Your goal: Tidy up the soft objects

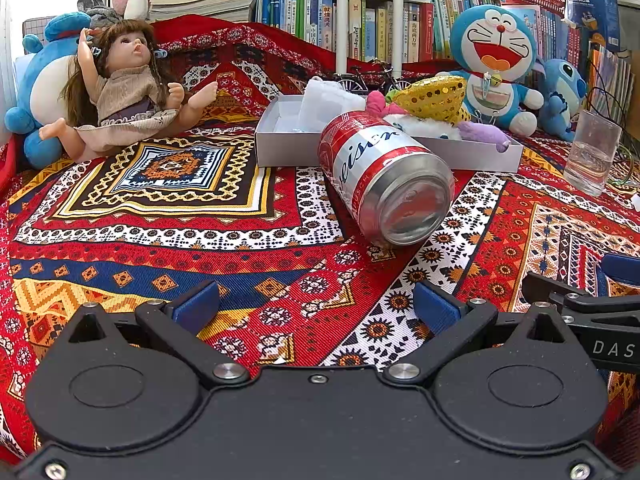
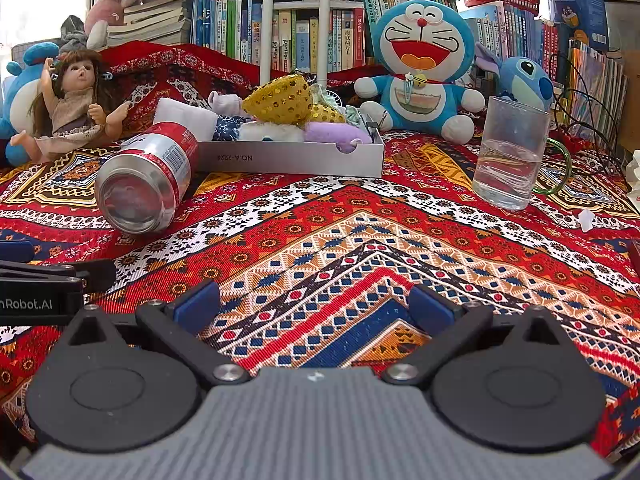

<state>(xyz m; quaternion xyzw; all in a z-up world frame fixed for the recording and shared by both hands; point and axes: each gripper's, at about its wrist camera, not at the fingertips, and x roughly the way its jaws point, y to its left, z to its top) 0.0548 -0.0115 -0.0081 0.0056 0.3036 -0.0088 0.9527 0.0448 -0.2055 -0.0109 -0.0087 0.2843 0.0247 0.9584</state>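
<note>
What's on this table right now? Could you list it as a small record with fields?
surface: patterned red cloth
box: white tray holding soft items, including a gold sequin piece and purple plush
can: red and silver can, on its side, in front of the tray
glass: upright, part full of water
doll: seated at far left
left gripper: open, empty
right gripper: open, empty

We see a home study or child's room: packed bookshelves [image 2: 304, 36], plush toys [image 2: 420, 64], a doll [image 1: 124, 84], and a patterned cloth [image 1: 160, 220] covering the counter.
</note>
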